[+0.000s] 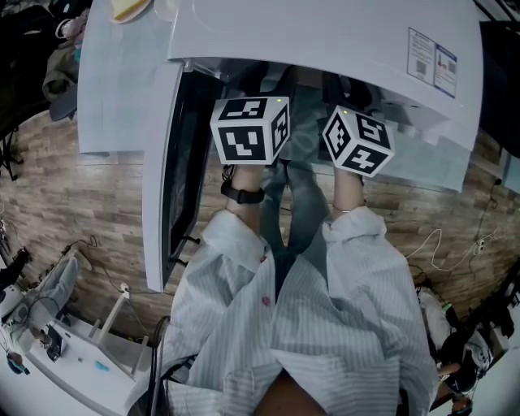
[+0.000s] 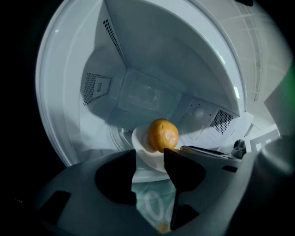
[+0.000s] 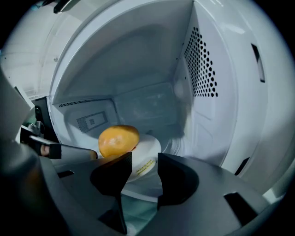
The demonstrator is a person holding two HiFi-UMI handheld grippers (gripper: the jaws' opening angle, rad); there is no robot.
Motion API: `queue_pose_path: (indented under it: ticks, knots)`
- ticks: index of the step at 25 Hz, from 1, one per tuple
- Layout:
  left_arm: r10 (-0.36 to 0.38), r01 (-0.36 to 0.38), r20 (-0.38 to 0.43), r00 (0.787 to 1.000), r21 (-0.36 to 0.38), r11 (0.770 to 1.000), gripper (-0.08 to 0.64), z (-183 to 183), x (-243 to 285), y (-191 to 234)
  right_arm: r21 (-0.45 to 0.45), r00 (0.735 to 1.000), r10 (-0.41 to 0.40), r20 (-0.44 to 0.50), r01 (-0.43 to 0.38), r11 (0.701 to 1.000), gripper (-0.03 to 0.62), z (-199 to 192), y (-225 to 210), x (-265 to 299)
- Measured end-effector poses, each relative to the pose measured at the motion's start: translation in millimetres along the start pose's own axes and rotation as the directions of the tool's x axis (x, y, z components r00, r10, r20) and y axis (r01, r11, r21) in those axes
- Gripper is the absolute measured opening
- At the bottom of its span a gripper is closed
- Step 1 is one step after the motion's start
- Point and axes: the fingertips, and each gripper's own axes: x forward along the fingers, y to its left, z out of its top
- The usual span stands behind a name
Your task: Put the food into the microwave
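A round orange food item (image 2: 162, 135) (image 3: 118, 140) lies on a small white plate (image 2: 139, 146) (image 3: 151, 146) on the floor of the white microwave (image 1: 325, 41). The microwave door (image 1: 158, 187) hangs open at the left. Both grippers reach into the cavity; in the head view only their marker cubes (image 1: 250, 130) (image 1: 357, 140) show. My left gripper (image 2: 150, 159) stands open by a narrow gap, with the plate's near rim just ahead of it. My right gripper (image 3: 145, 166) is open the same way on the plate's other side. I see nothing pinched in either.
Part of a yellowish item (image 1: 130, 8) lies on top of the microwave at the back left. A perforated vent wall (image 3: 200, 64) bounds the cavity on the right. On the wooden floor are a white bench (image 1: 73, 361) at the lower left and cables (image 1: 439, 244) at the right.
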Motion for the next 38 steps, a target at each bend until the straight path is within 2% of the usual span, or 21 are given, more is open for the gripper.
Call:
queue_pose_path:
  ticks: [7,11,16,24,32,38]
  knots:
    - [-0.023,0.022,0.023,0.999,0.017,1.0,0.194,5,-19,-11,0.055,0.997,0.077,0.02,-0.078,0.995,0.184,6,13,-18]
    - [-0.043,0.041,0.06,0.997,0.022,0.999,0.177,12,-33,-19,0.07,0.991,0.127,0.036,-0.13,0.989,0.138,17,21,-31]
    - [-0.07,0.072,0.104,0.992,-0.025,0.997,0.148,19,-53,-34,0.06,0.977,0.206,0.05,-0.208,0.976,0.077,28,33,-54]
    - [-0.134,0.144,0.185,0.974,-0.042,0.989,0.103,40,-89,-79,0.024,0.935,0.343,0.088,-0.346,0.938,0.048,59,51,-101]
    - [-0.192,0.196,0.2,0.961,-0.003,0.981,0.051,40,-118,-119,0.029,0.866,0.491,0.093,-0.496,0.868,0.037,83,67,-150]
    - [-0.226,0.222,0.246,0.943,0.041,0.974,0.025,52,-137,-142,0.001,0.834,0.546,0.079,-0.548,0.837,0.034,88,70,-176]
